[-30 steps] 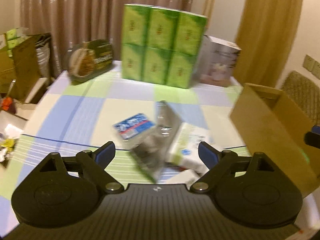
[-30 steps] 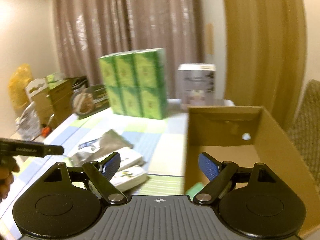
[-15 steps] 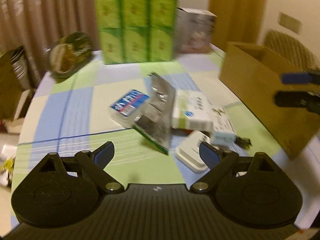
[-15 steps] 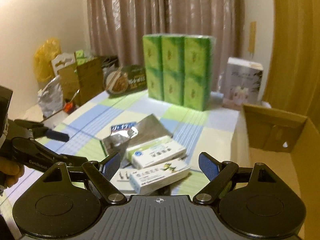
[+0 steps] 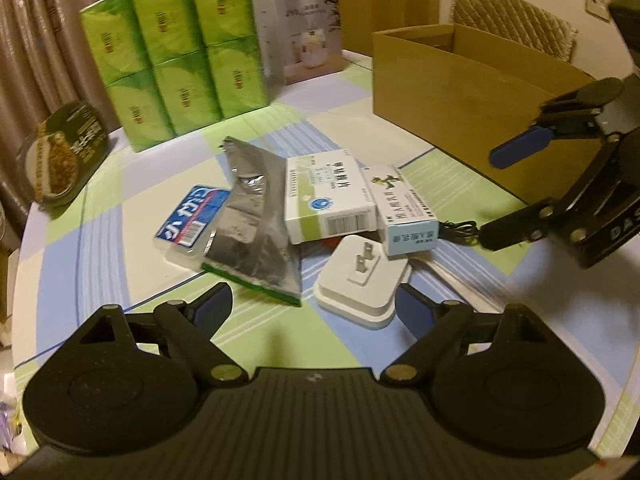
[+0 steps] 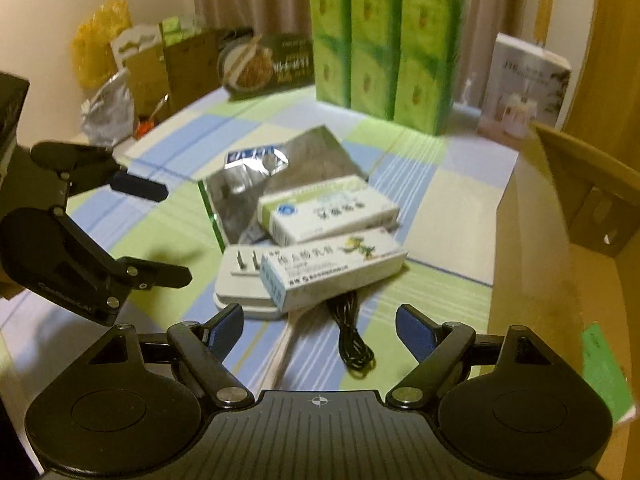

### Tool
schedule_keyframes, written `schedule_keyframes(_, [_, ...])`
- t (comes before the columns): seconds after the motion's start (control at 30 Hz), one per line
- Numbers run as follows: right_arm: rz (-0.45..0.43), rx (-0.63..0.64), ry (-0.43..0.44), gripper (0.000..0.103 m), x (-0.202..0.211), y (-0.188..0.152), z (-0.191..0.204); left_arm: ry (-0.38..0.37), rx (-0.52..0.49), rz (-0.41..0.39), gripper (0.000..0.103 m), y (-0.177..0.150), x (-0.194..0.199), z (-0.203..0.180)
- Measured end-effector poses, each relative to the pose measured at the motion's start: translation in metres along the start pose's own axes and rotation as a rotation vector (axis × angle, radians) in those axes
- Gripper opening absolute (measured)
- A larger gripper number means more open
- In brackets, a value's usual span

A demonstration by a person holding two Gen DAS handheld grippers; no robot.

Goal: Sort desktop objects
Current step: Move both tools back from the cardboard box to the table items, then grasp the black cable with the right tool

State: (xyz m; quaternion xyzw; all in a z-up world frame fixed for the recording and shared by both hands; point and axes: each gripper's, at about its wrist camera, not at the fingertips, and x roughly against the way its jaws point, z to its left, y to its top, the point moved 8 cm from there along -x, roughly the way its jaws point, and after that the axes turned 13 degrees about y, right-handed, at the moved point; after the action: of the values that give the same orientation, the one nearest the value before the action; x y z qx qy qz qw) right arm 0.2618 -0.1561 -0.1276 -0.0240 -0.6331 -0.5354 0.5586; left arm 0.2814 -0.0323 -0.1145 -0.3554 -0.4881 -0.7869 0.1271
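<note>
both grippers nearer pile, jaws wide, empty

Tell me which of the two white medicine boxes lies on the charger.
The one with the light-blue end, nearest the right hand-held gripper; it overlaps the white charger. The other box lies on the silver pouch.

Warm, dim indoor light, fisheye-bent at the edges

A yellowish cast covers both views; the silver foil pouch (image 6: pixel 280 172) catches glare, soft shadows fall on the checked tablecloth (image 5: pixel 120 216), and the cardboard box (image 6: pixel 560 264) smears with motion blur near the rim.
</note>
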Motion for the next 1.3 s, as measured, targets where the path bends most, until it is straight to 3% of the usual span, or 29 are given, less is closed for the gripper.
schedule_keyframes(0.1, [0.031,0.023,-0.019,0.061,-0.010,-0.002,-0.003,-0.008,-0.031,0.019,0.076,-0.002,-0.007,-0.007])
schedule_keyframes(0.23, [0.064,0.026,-0.027,0.057,-0.019,-0.003,-0.010,-0.021,-0.039,0.031,0.075,-0.003,-0.015,-0.011])
schedule_keyframes(0.77, [0.167,-0.017,0.003,0.055,-0.047,-0.014,-0.033,-0.063,-0.132,0.034,0.075,0.002,-0.045,-0.044])
schedule_keyframes(1.03, [0.177,-0.043,0.006,0.055,-0.053,-0.020,-0.037,-0.079,-0.107,0.075,0.075,0.001,-0.059,-0.046])
schedule_keyframes(1.1, [0.166,-0.052,0.005,0.055,-0.054,-0.020,-0.038,-0.086,-0.088,0.094,0.070,0.000,-0.060,-0.045])
schedule_keyframes(1.17, [0.152,-0.064,0.002,0.050,-0.054,-0.018,-0.040,-0.083,-0.069,0.109,0.068,-0.001,-0.060,-0.043])
schedule_keyframes(1.3, [0.131,-0.073,-0.005,0.025,-0.055,-0.014,-0.042,-0.070,-0.025,0.141,0.065,-0.003,-0.056,-0.041])
